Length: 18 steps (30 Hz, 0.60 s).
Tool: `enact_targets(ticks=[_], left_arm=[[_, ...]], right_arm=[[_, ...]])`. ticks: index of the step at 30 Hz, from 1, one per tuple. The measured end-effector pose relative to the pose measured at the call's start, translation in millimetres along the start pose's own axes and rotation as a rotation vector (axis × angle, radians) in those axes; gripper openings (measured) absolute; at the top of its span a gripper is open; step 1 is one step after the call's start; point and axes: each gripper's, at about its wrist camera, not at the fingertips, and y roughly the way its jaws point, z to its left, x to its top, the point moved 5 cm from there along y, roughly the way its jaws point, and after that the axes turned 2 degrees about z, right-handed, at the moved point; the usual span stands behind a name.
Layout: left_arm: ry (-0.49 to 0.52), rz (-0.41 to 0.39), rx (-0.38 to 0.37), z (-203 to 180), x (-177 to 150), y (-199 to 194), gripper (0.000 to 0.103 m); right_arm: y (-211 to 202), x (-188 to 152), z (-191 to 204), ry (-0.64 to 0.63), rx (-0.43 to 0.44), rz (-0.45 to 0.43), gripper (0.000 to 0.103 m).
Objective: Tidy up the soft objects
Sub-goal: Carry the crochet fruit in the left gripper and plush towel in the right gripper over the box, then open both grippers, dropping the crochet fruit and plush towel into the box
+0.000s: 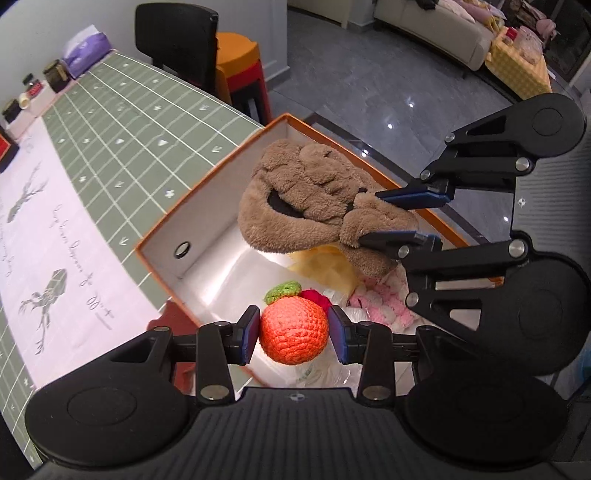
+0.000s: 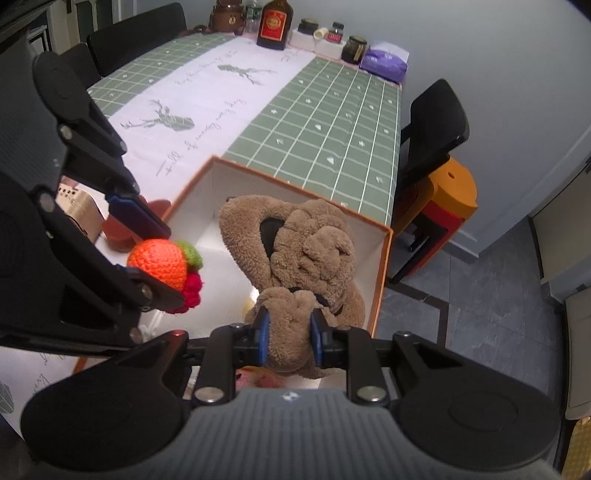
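An orange-rimmed white box [image 1: 207, 184] [image 2: 384, 258] stands on the table's near end. My left gripper [image 1: 294, 334] [image 2: 155, 254] is shut on an orange crocheted fruit [image 1: 293, 330] [image 2: 159, 260] with a green leaf, held above the box. My right gripper [image 2: 289, 338] [image 1: 397, 218] is shut on a brown plush toy [image 2: 295, 251] [image 1: 306, 192], which hangs over the box. Inside the box lie a yellow soft item [image 1: 325, 266], a pink knitted piece [image 1: 384, 306] and clear plastic wrap.
The table has a green checked cloth [image 2: 332, 122] with a white runner. A bottle [image 2: 273, 24], jars and a purple pack [image 2: 386, 59] stand at its far end. Black chairs [image 2: 436, 122] and orange stools [image 2: 450, 192] stand beside it. A wooden box [image 2: 79, 214] sits near the left.
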Motion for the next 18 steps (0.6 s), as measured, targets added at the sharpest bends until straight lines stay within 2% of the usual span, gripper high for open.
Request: enact_targets(ticks=[7, 18], left_arm=[[-0.001, 0.069, -0.017, 14, 13, 40, 0.045], [0.040, 0.130, 0.022, 28, 20, 84, 0.045]], right_arm=[[32, -2, -10, 0.016, 0.032, 0.038, 0.021], [79, 5, -14, -0.019, 0.051, 0.085, 0.023]])
